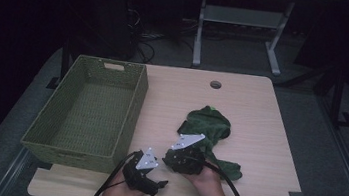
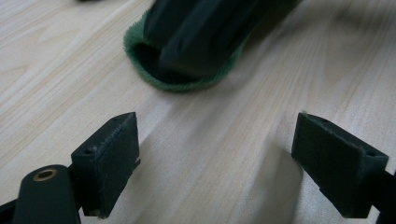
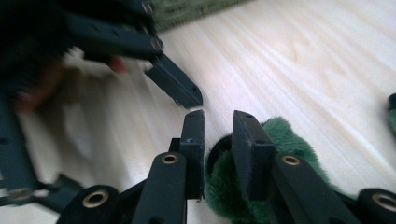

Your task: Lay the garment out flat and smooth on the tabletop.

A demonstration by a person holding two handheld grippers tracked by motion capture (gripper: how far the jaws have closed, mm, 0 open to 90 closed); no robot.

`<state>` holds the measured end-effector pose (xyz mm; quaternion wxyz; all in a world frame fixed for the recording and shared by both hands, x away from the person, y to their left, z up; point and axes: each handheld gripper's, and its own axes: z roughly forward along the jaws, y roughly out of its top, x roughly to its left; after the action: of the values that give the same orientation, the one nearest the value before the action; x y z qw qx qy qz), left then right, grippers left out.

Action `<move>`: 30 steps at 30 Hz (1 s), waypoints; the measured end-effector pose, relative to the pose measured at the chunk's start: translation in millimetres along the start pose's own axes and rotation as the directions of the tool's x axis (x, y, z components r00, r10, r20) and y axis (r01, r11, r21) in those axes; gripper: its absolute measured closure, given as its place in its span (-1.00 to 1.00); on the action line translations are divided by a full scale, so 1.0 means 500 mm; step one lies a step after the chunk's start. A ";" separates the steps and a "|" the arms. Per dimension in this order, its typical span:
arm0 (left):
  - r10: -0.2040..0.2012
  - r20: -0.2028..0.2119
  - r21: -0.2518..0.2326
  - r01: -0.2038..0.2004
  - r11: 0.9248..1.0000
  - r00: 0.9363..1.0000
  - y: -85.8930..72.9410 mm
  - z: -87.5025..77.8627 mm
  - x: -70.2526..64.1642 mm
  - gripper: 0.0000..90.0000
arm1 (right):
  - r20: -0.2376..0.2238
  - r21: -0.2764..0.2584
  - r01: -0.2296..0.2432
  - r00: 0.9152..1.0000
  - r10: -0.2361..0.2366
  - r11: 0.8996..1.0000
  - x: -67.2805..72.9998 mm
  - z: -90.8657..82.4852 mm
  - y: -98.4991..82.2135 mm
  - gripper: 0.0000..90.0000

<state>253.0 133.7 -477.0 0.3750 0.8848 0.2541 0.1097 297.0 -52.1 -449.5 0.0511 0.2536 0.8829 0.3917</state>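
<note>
The right gripper, jaws nearly clenched, pinches the open cuff of the fuzzy dark-green cloth garment lying on the light wooden table right of the green woven basket. The left gripper waits released. Grip fabric fully before lifting.

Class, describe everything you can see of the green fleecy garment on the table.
The green garment is dark green with a fuzzy, fleece-like pile. It lies crumpled on the light wooden table, right of the woven basket and apart from it. One tubular part, perhaps a sleeve, runs toward the person and ends in an open cuff. The right gripper is at that cuff, fleece between its narrowly parted jaws; whether the pads press it cannot be told.
</note>
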 end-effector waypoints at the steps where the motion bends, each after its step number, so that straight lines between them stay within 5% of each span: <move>1: 0.000 0.000 0.000 0.000 1.000 1.000 0.000 0.000 0.000 -0.68 | 0.000 0.000 0.000 1.000 0.000 1.000 0.000 0.000 0.000 0.65; 3: -0.002 0.001 -0.002 0.002 1.000 1.000 0.000 0.000 0.000 -0.68 | 0.039 0.054 0.026 0.999 -0.028 0.998 0.003 0.022 -0.010 0.64; 11: 0.000 0.001 0.001 0.000 1.000 1.000 0.000 0.000 0.000 -0.68 | 0.063 0.059 0.029 0.997 -0.033 0.998 0.015 0.027 -0.022 0.84; 17: 0.007 -0.001 0.002 -0.007 1.000 1.000 0.000 0.000 0.001 -0.68 | -0.028 0.073 0.003 1.000 -0.001 0.997 0.007 0.002 -0.045 0.94; 22: 0.001 0.000 -0.002 -0.001 1.000 1.000 0.000 0.000 0.000 -0.68 | -0.048 0.091 -0.003 0.999 0.007 0.996 0.008 -0.006 -0.046 0.94; 30: -0.008 0.004 -0.005 0.008 1.000 1.000 0.000 0.001 -0.001 -0.68 | -0.091 -0.035 0.013 0.996 -0.016 0.999 0.010 -0.061 -0.024 0.94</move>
<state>252.7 133.3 -477.4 0.3781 0.8830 0.2565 0.1072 279.1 -76.6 -436.8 0.0178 0.2283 0.8793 0.4176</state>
